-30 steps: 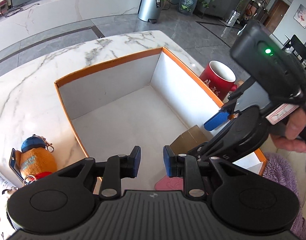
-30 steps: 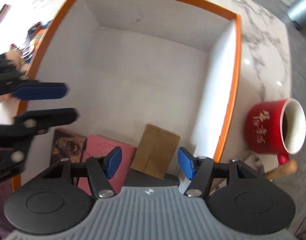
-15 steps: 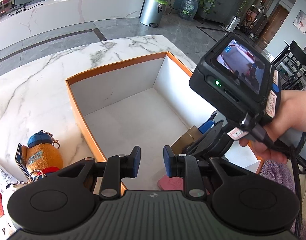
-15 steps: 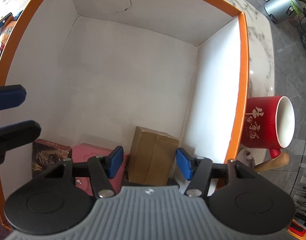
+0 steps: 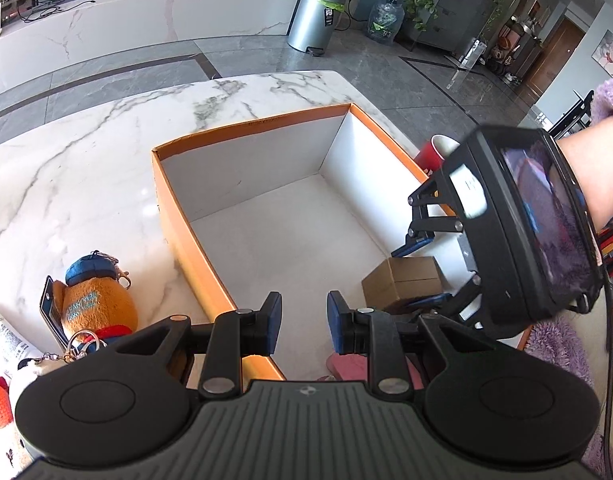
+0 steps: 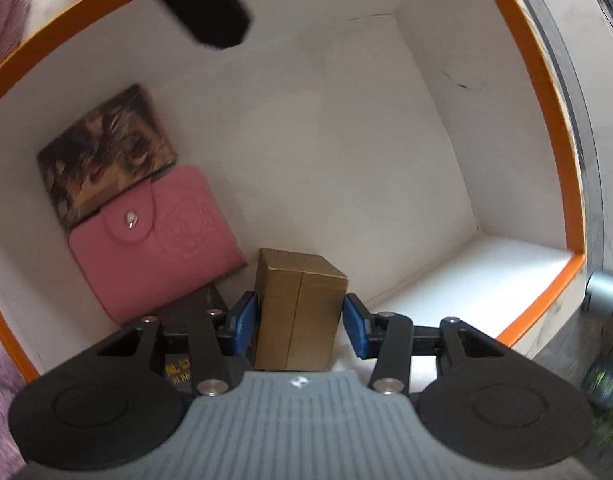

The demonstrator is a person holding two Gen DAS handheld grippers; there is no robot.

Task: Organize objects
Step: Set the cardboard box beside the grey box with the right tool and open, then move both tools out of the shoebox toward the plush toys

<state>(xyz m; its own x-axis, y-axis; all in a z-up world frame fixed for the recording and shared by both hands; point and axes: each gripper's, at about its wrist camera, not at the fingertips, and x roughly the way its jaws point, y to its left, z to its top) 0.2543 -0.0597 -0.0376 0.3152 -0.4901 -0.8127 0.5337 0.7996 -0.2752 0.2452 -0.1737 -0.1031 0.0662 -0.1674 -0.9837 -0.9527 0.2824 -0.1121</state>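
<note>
Plush toys (image 5: 92, 304) on the marble table (image 5: 86, 168) show only to the left wrist camera, whose left gripper (image 5: 304, 322) hangs empty, fingers slightly apart, over the orange-rimmed box (image 5: 194, 248). Inside – plain only from the right wrist – lie a patterned wallet (image 6: 106, 152), pink wallet (image 6: 154, 240) and brown carton (image 6: 298, 308). The right gripper (image 6: 298, 324) straddles the carton, pads open; contact is unclear, and the view is blurred.

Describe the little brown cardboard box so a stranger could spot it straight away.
Find the orange-rimmed box on the marble table. Inside, in its near right corner, the cardboard box stands between the right claw pads. Its neighbour, the pink wallet, lies flat.
</note>
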